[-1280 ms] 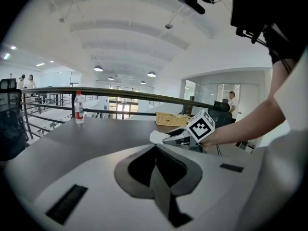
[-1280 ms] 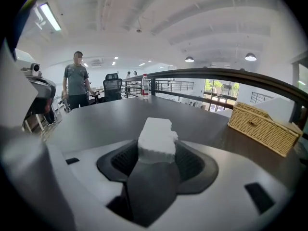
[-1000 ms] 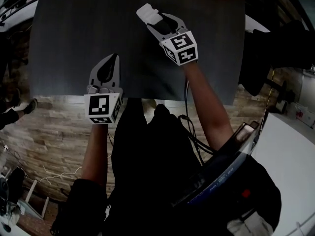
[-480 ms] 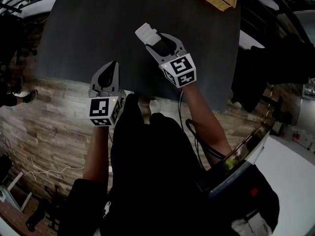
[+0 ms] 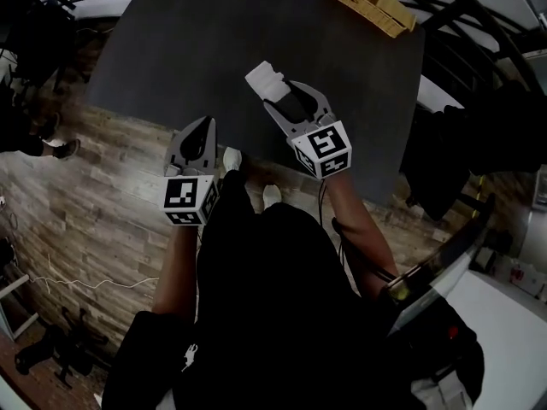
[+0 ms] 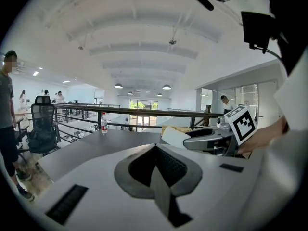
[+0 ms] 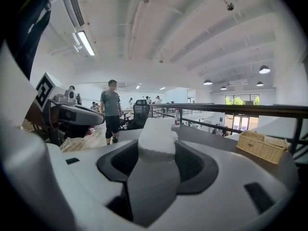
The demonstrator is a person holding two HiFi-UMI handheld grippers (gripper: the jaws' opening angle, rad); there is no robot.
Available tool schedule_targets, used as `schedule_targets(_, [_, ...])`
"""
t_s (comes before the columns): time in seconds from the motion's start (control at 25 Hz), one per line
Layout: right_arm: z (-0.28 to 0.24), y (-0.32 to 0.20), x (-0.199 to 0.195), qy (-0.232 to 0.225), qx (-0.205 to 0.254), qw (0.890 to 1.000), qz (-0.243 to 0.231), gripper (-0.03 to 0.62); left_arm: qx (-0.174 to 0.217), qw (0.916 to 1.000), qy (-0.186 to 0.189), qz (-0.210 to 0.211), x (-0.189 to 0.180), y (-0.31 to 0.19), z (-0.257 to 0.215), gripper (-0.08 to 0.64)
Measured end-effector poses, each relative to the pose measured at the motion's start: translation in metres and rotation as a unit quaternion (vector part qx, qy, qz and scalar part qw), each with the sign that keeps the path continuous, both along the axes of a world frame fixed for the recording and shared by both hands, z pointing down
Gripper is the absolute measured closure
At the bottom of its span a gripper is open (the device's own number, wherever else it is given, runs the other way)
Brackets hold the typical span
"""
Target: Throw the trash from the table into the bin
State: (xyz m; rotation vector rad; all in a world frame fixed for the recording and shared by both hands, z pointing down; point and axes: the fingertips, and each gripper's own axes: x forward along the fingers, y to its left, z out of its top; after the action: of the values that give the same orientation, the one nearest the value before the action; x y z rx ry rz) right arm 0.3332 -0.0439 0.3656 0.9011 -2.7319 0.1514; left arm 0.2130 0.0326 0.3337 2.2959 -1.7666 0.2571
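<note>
Jutting past the tips, white trash (image 5: 265, 79) sits clamped in right claw (image 5: 280, 96).

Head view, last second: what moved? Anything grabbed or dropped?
Both tools drew back toward the person. The right tool is now just inside the near edge of the dark table, and the left tool sits right at that edge. The wicker basket at the far corner came further into view. Unchanged: the right tool is shut on the white wad of trash; the left tool is shut and empty.
</note>
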Motion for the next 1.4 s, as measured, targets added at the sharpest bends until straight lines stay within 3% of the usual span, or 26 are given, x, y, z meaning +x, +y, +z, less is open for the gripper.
schedule_targets(0.36, [-0.014, 0.04, -0.004, -0.026, 0.009, 0.998, -0.063, 0.347, -0.005, 0.9986, -0.01, -0.051, 0.009, 0.047, 0.0, 0.551])
schedule_targets(0.76, [-0.012, 0.074, -0.068, -0.048, -0.013, 0.989, -0.142, 0.347, -0.03, 0.9909, -0.019, -0.13, -0.054, 0.082, 0.003, 0.551])
schedule_targets(1.0, [-0.011, 0.092, -0.139, -0.04, -0.009, 0.981, -0.192, 0.347, -0.025, 0.986, -0.013, -0.164, -0.111, 0.103, 0.008, 0.551])
schedule_targets(1.4, [-0.017, 0.119, -0.277, -0.026, -0.001, 0.976, -0.218, 0.347, -0.018, 0.9823, 0.0, -0.187, -0.246, 0.136, 0.015, 0.551])
